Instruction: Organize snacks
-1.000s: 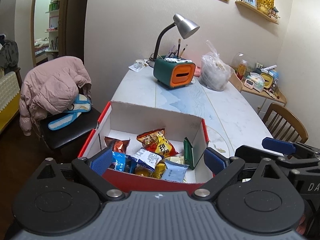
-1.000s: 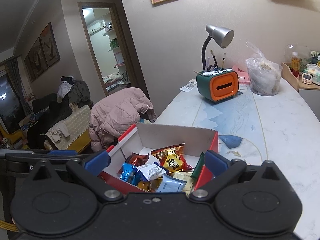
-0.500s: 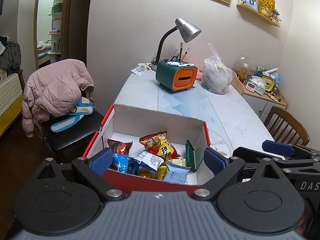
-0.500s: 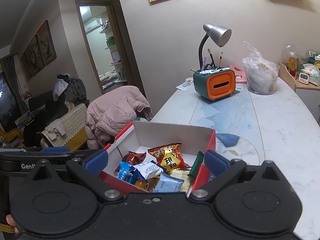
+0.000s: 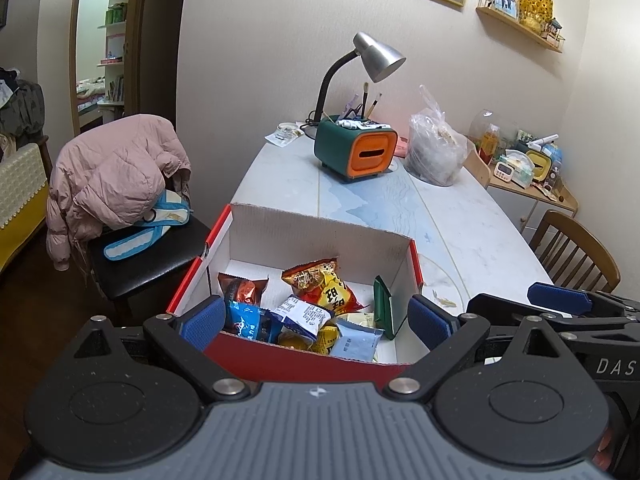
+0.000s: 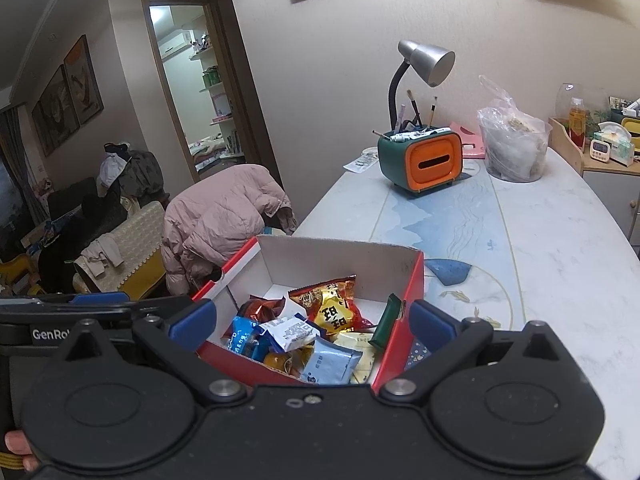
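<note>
Left wrist view: the desk [image 5: 452, 216], smooth pale marble-look with a blue landscape print, fills more of the frame than a second ago; both grippers have drawn back and risen from the red cardboard box [image 5: 304, 354]. We read this as the sorting being close to done, since every snack we see sits inside the box and none lies loose on the desk.

Box: matte white inside, corrugated edge, open top, at the near desk corner.

Contents: crinkled foil packets, piled. An orange-yellow chip bag [image 5: 320, 284] lies on top, a flat green packet [image 5: 383, 307] stands against the right wall, and a pale blue sachet [image 5: 356, 343] lies at the front.

Left gripper [image 5: 316, 320]: fingers spread wide, holding nothing. Right gripper [image 6: 312, 320]: likewise spread wide and empty, alongside the left.
</note>
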Demonstrator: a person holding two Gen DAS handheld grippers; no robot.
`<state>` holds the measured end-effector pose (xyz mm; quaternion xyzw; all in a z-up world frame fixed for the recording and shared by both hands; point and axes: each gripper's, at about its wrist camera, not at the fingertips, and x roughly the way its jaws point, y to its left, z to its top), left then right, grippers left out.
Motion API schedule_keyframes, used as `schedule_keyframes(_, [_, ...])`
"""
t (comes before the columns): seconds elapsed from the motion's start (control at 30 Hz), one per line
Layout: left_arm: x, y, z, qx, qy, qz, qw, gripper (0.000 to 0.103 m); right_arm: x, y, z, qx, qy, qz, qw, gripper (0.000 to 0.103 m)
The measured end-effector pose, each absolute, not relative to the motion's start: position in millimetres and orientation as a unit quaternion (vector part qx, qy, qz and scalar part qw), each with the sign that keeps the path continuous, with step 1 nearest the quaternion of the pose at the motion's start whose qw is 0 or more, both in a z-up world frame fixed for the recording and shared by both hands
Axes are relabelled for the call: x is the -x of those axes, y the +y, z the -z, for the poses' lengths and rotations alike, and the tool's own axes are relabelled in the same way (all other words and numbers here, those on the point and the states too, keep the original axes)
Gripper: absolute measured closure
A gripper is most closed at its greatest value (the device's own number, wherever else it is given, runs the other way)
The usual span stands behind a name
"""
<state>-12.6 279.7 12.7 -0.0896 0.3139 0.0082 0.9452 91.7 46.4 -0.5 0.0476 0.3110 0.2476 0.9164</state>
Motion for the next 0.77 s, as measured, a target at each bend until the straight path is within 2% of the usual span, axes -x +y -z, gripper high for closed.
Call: schedule_keyframes(0.77, [11,266,-6,0.081,0.343,0.007,0.936,0.005,-85,33,3,-0.055,0.324,-0.222,0.918,0.0])
